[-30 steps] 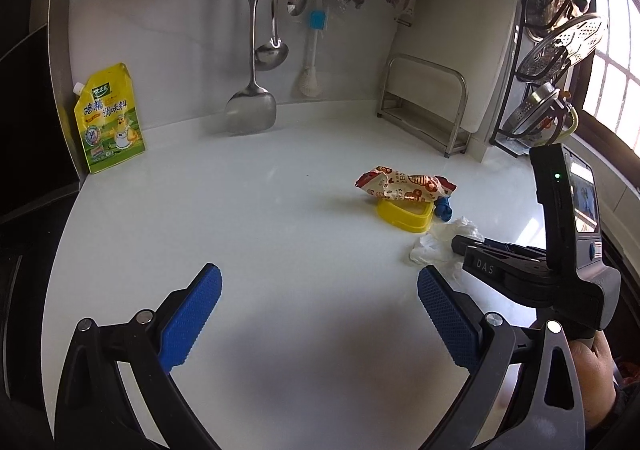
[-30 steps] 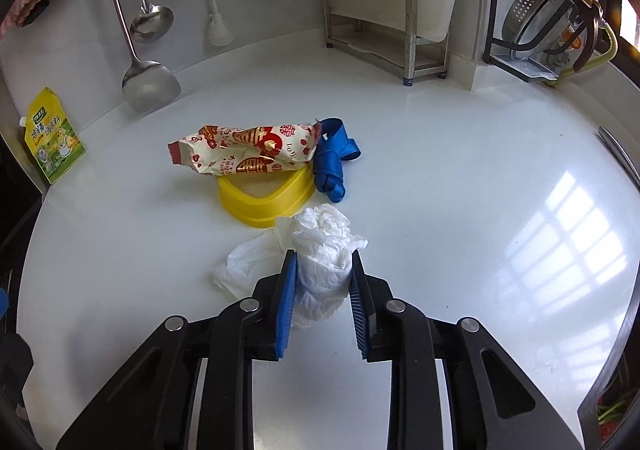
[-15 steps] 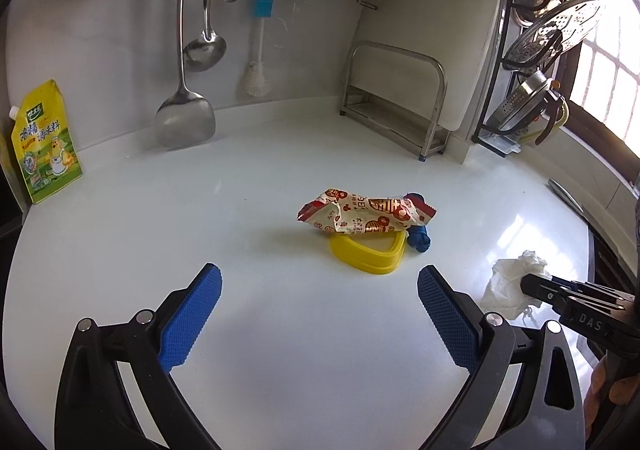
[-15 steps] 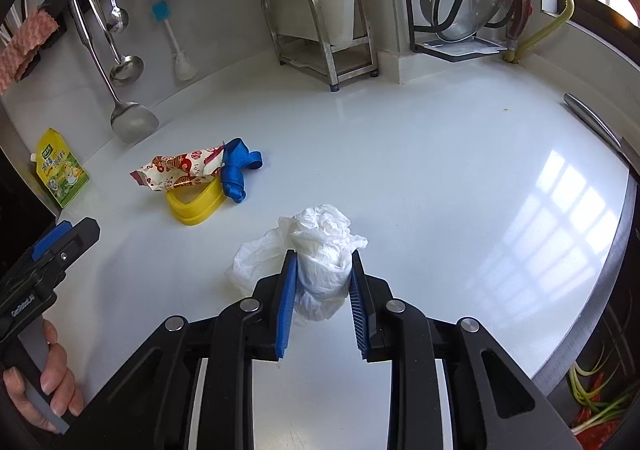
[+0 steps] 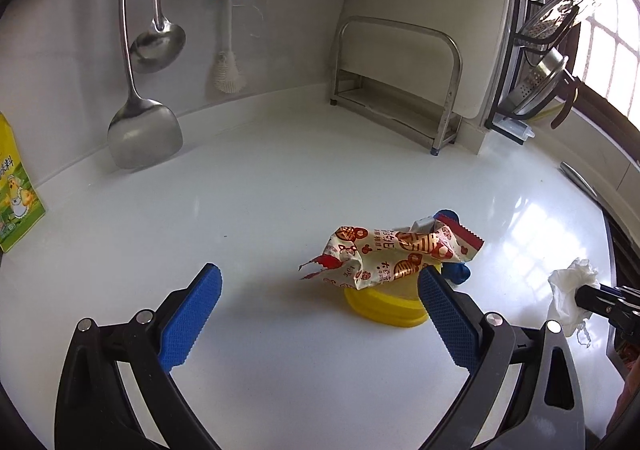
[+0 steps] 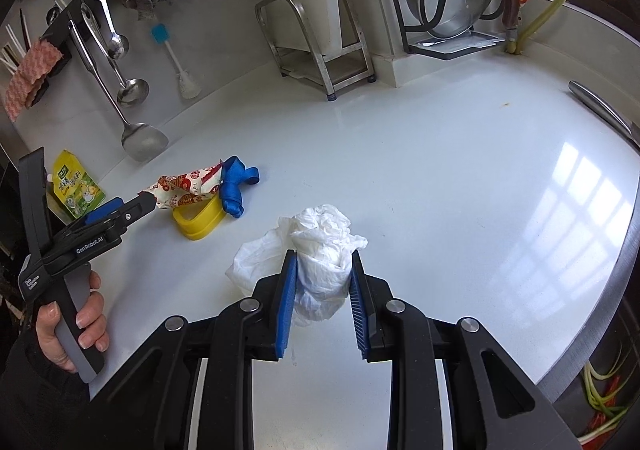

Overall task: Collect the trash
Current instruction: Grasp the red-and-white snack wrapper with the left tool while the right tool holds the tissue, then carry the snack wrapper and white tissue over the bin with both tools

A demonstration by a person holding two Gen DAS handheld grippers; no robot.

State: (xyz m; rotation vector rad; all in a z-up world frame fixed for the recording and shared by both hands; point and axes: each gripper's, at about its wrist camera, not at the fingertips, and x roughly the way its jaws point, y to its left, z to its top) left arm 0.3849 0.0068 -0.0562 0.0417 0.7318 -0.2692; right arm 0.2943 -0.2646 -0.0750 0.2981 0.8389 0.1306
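White kitchen counter (image 5: 248,217), glossy, with a window's reflection toward its right edge; on the wall behind, hanging spatula (image 5: 142,133), ladle (image 5: 158,43), brush (image 5: 228,29); metal rack (image 5: 400,89) in the corner; yellow pouch (image 6: 76,185) standing at the far left. Near the counter's middle, a small heap: red-and-cream wrapper (image 5: 392,254), crumpled, draped over a yellow ring (image 5: 380,308), long axis lying roughly across the left view, torn end pointing left toward the open counter, sealed zigzag end pointing right. Just behind and touching the heap, a blue scrap (image 6: 236,185), knotted. Left gripper (image 5: 320,314) wide open, nothing between its blue pads, right pad just in front of the ring, wrapper's torn end above the gap. In the right view, that gripper's tip close to the wrapper's torn end, contact impossible to judge; hand (image 6: 72,326) wrapped round its grey handle. Right gripper (image 6: 323,300) clamped on a white tissue (image 6: 320,262), wadded, bulging up and out beyond the pads, one loose flap spilling left; raised over the counter's near edge, well apart from the heap.
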